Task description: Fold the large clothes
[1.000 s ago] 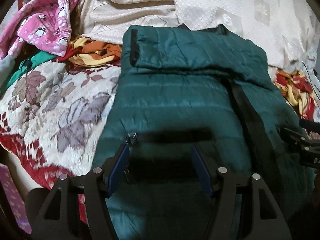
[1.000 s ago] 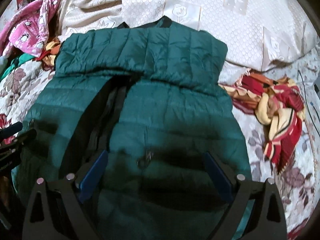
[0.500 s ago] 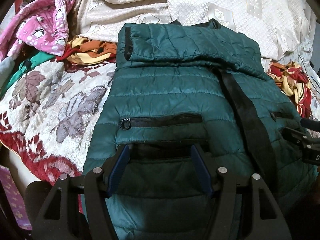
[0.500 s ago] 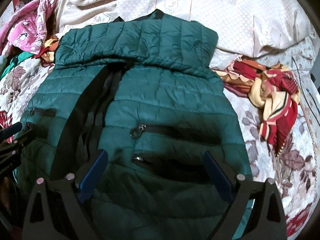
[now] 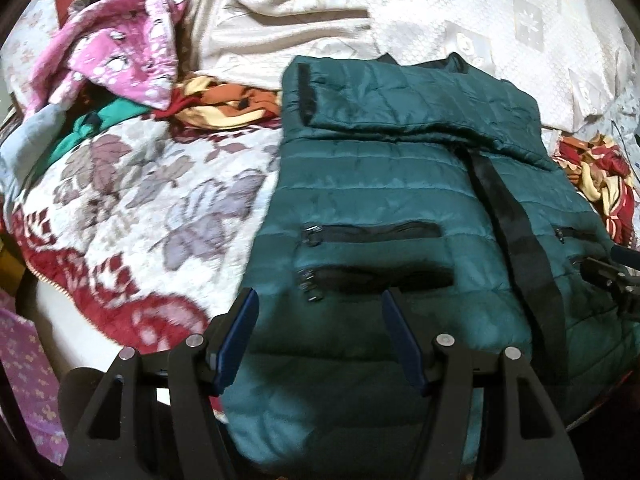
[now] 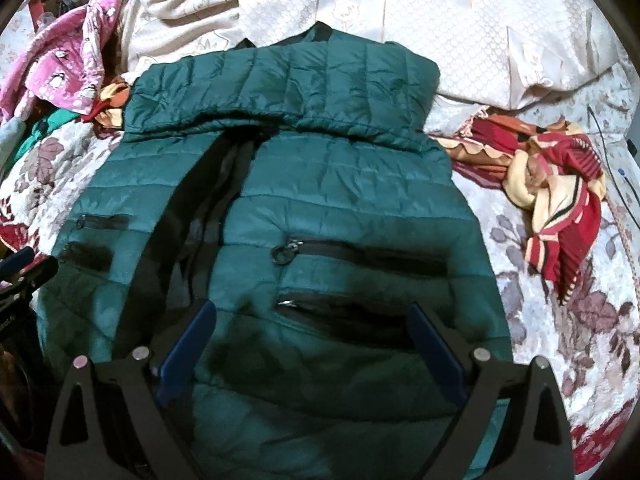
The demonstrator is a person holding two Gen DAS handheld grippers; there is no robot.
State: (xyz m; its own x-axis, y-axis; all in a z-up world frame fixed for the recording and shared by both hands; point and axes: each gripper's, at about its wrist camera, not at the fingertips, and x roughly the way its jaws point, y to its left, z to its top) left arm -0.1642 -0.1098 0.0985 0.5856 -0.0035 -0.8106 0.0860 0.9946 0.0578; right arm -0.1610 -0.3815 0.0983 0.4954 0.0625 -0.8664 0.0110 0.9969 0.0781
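Observation:
A dark green quilted jacket (image 5: 380, 184) lies flat on the bed, front up, with a sleeve folded across its top (image 6: 280, 80) and a black zip strip (image 5: 516, 232) running down it. Two zipped pockets show on each half. My left gripper (image 5: 318, 300) hangs open over the jacket's lower left part, just below the pockets, with nothing pinched between its blue pads (image 5: 240, 332). Over the lower right part my right gripper (image 6: 312, 308) stands wide open, also holding nothing. Each gripper shows at the edge of the other's view: the right gripper (image 5: 608, 280) and the left gripper (image 6: 24, 272).
The floral blanket (image 5: 140, 208) covers the bed, with a cream bedspread (image 6: 460, 40) at the back. A pink penguin-print garment (image 5: 120, 52) and an orange-yellow cloth (image 5: 228, 104) lie at the far left. A red and yellow striped cloth (image 6: 560, 200) sits to the right. The bed's edge (image 5: 80, 320) drops away lower left.
Both grippers have drawn back from the jacket, so its pocket zips and lower part have come into view. Both stayed open. The jacket has not moved.

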